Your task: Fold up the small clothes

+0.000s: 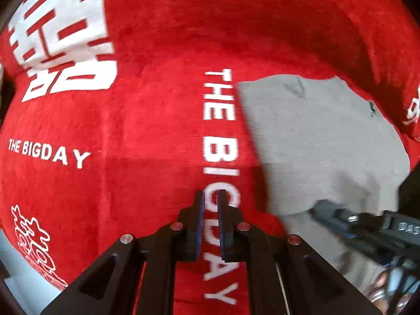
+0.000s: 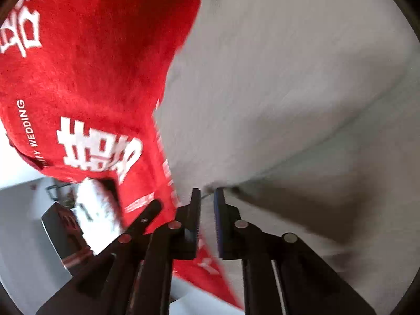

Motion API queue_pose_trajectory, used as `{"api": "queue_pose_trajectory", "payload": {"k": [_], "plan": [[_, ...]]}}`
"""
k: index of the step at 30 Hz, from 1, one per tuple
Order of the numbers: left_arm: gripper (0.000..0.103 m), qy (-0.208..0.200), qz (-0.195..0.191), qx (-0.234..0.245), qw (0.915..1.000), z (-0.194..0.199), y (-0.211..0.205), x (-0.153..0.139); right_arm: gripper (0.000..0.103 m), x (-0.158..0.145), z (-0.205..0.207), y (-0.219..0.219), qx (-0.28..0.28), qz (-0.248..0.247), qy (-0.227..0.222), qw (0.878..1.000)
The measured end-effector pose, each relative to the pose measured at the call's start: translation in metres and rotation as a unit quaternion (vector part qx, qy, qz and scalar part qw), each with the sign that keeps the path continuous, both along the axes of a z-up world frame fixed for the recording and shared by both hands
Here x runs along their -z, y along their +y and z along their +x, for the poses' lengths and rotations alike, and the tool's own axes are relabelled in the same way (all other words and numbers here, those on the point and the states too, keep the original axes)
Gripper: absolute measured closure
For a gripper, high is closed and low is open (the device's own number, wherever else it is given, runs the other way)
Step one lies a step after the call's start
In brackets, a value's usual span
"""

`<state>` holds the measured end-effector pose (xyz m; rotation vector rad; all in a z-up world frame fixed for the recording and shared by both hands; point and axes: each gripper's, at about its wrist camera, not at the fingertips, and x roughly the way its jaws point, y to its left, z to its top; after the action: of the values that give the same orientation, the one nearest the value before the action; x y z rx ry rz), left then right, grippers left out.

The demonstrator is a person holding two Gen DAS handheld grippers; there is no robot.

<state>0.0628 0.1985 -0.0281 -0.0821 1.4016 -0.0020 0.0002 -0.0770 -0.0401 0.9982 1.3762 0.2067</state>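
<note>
Red plush blanket (image 1: 157, 131) w/ white lettering covers the surface; soft grey garment (image 1: 323, 144) lies flat at right. Left gripper (image 1: 211, 197) hovers over it, jaws nearly together, empty.

Right cam, blurred: right gripper (image 2: 207, 194), jaws slightly apart, at a grey fold; may snag blanket.

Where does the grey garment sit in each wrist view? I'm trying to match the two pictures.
Left wrist view: the grey garment fills the right middle, lying on the red printed cloth, beside its white lettering.
Right wrist view: the grey garment fills the centre and right, blurred, ahead of the right hand-held gripper.
Shared landmark: the red printed cloth, left of the garment in both views.
</note>
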Motion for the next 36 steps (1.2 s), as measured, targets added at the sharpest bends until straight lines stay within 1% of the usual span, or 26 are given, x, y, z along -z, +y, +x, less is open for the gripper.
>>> {"api": "queue_pose_trajectory", "payload": {"k": [1,4,8,9,10,11,12,14,16,18,21,22,23,24,26,29,32,36], "plan": [[0.092,-0.001,-0.002,0.002,1.0,0.0,-0.005,-0.001,0.072,-0.005,-0.004,-0.022,0.014,-0.023,0.001,1.0],[0.092,0.002,-0.008,0.013,0.9999,0.002,-0.023,-0.001,0.071,-0.012,-0.019,-0.084,0.061,-0.061,0.012,0.996],[0.092,0.008,-0.01,0.031,0.9995,-0.001,-0.051,-0.001,0.071,-0.018,-0.039,-0.135,0.091,-0.084,0.028,0.992],[0.071,0.008,-0.01,0.032,0.9994,-0.002,-0.056,-0.002,0.071,-0.019,-0.043,-0.143,0.095,-0.087,0.029,0.991],[0.044,0.008,-0.01,0.034,0.9993,-0.004,-0.062,-0.004,0.071,-0.02,-0.048,-0.153,0.099,-0.09,0.031,0.991],[0.001,0.005,-0.007,0.031,0.9995,-0.005,-0.067,-0.005,0.071,-0.02,-0.051,-0.164,0.106,-0.092,0.033,0.99],[0.001,-0.01,0.001,0.027,0.9996,-0.007,-0.073,-0.009,0.071,-0.019,-0.052,-0.175,0.113,-0.094,0.034,0.988],[0.001,-0.009,0.006,0.043,0.999,-0.009,-0.091,-0.011,0.071,-0.015,-0.049,-0.191,0.128,-0.095,0.036,0.987],[0.001,-0.006,0.013,0.046,0.9988,-0.011,-0.104,-0.011,0.071,-0.01,-0.038,-0.209,0.146,-0.093,0.03,0.984],[0.001,-0.005,0.022,0.048,0.9986,-0.011,-0.117,-0.012,0.071,-0.003,-0.022,-0.224,0.157,-0.101,0.028,0.982],[0.001,-0.006,0.029,0.031,0.9991,-0.009,-0.132,-0.014,0.073,0.003,-0.005,-0.236,0.169,-0.101,0.022,0.98],[0.001,-0.001,0.025,0.021,0.9995,-0.008,-0.137,-0.013,0.084,0.004,-0.003,-0.239,0.168,-0.103,0.022,0.98],[0.001,0.005,0.021,0.012,0.9997,-0.006,-0.14,-0.011,0.092,0.006,0.0,-0.242,0.164,-0.109,0.025,0.98],[0.001,0.009,0.018,0.006,0.9998,-0.006,-0.143,-0.008,0.094,0.007,0.002,-0.244,0.158,-0.113,0.03,0.98],[0.001,0.022,0.018,-0.001,0.9996,-0.003,-0.153,-0.003,0.095,0.007,0.004,-0.248,0.142,-0.115,0.034,0.983],[0.001,0.032,0.022,0.018,0.9991,-0.003,-0.173,0.001,0.096,0.002,-0.001,-0.252,0.119,-0.134,0.04,0.983],[0.001,0.034,0.016,0.042,0.9984,-0.005,-0.199,-0.001,0.096,-0.001,-0.008,-0.265,0.109,-0.115,0.041,0.986],[0.001,0.04,0.007,0.058,0.9975,-0.007,-0.228,-0.001,0.094,-0.005,-0.03,-0.29,0.106,-0.081,0.039,0.99]]}}
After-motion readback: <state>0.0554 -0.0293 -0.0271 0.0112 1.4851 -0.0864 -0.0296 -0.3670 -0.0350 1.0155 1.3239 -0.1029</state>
